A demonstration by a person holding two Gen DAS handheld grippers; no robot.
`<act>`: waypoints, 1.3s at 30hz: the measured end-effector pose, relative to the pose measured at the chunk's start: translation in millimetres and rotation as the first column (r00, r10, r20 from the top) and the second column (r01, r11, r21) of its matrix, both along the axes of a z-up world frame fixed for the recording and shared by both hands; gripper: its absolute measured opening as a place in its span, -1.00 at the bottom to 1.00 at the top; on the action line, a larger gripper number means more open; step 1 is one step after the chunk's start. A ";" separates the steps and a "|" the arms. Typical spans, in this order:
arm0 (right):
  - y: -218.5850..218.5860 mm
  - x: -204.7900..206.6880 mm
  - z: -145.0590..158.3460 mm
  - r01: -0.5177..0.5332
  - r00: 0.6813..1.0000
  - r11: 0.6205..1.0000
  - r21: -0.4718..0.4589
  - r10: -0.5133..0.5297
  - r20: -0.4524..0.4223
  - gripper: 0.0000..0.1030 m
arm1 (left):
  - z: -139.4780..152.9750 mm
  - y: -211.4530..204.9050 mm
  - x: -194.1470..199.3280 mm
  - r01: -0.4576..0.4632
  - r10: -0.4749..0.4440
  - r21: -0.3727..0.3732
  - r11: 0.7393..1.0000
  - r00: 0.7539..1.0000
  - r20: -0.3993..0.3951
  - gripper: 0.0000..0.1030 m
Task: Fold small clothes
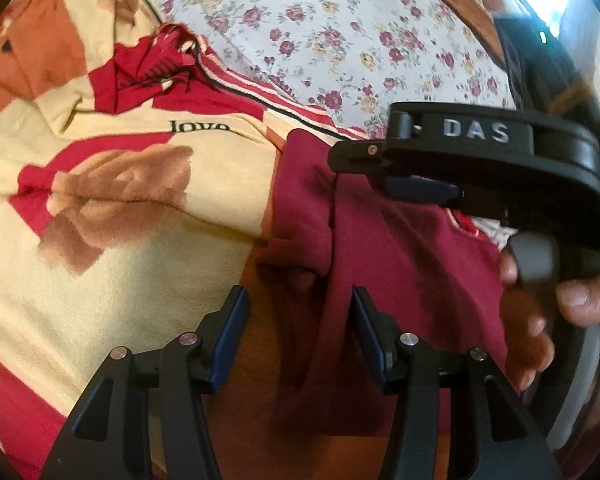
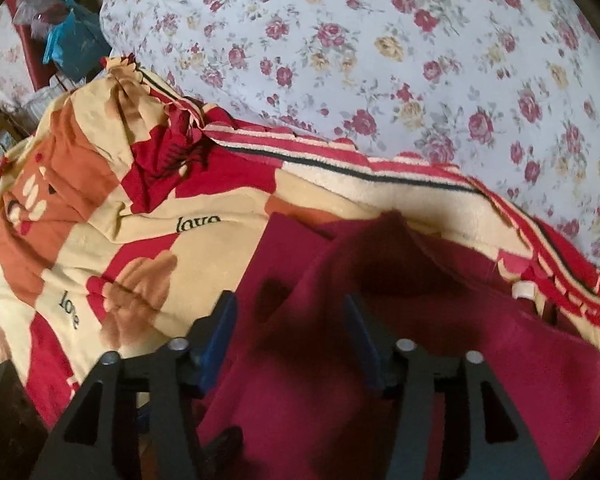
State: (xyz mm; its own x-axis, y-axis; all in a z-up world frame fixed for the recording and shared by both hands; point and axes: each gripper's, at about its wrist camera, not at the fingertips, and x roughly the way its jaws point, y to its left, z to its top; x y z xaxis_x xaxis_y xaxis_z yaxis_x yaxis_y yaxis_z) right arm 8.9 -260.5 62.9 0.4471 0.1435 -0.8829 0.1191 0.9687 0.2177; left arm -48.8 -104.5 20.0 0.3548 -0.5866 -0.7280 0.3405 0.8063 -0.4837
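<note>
Bedding surrounds the work: a floral sheet point(image 2: 380, 60) behind, a cream, red and orange blanket point(image 1: 120, 200) printed "love" beneath. Maroon garment point(image 2: 380, 340) lies rumpled on the blanket, with a raised fold along its middle. Left gripper point(image 1: 298, 340) is spread wide over the garment's edge. Right gripper point(image 2: 290, 340) stands likewise parted above the cloth, gripping nothing.

Right tongs point(image 1: 356, 156) hung across the maroon garment's point(image 1: 388, 264) far side, blocking approach there. Patterned blanket point(image 1: 140, 264) lay open to the left. Floral bedsheet point(image 2: 380, 60) beyond was unobstructed; clutter point(image 2: 68, 40) crowded its far-left edge.
</note>
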 end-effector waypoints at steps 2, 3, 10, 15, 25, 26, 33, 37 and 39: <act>-1.1 3.4 -3.6 0.017 1.000 1.000 0.025 -0.017 -0.021 0.40 | -1.1 5.1 2.0 -0.014 0.013 -0.037 0.999 1.000 -0.026 -0.38; -0.6 5.6 -5.7 0.022 0.999 0.999 0.029 -0.021 -0.031 0.41 | -1.8 7.1 3.1 -0.018 0.016 -0.050 0.999 0.999 -0.035 -0.38; 27.3 29.6 -33.1 -0.041 0.996 0.996 -0.082 0.034 -0.084 0.71 | -1.2 2.0 2.3 -0.010 0.010 -0.027 1.000 1.000 -0.018 -0.38; 16.8 26.8 -38.3 -0.013 0.999 0.992 -0.125 0.008 -0.048 0.09 | -1.1 2.8 4.2 -0.009 0.008 -0.036 0.999 1.000 -0.018 -0.31; -24.6 -10.2 4.3 -0.021 0.998 0.999 0.043 0.019 0.053 -0.66 | 5.9 -13.4 2.1 0.030 -0.027 -0.059 0.998 0.998 0.057 -0.12; -25.5 -13.3 6.4 -0.024 0.998 0.999 0.044 0.022 0.056 -0.66 | 6.5 -12.6 3.2 0.036 -0.031 -0.086 0.996 0.998 0.058 -0.19; -39.6 -19.5 9.2 -0.007 0.999 0.995 0.096 0.003 0.039 -0.58 | 18.7 -12.3 -8.4 0.104 -0.085 -0.165 0.981 0.990 0.116 -0.92; -48.0 -16.4 5.8 0.040 0.999 0.986 0.163 -0.039 -0.015 0.15 | 25.3 -15.6 -10.6 0.130 -0.104 -0.175 0.976 0.983 0.150 -0.98; -49.4 -14.0 4.8 0.058 0.998 0.981 0.183 -0.052 -0.037 0.37 | 27.2 -15.4 -12.6 0.142 -0.114 -0.181 0.973 0.981 0.154 -0.98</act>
State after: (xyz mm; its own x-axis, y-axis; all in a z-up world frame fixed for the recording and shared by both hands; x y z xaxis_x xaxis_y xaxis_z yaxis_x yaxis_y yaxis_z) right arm -5.1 -310.0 67.8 0.4307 0.2809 -0.8576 0.1809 0.9041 0.3870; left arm -61.4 -119.9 47.2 0.3592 -0.7569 -0.5460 0.5113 0.6490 -0.5634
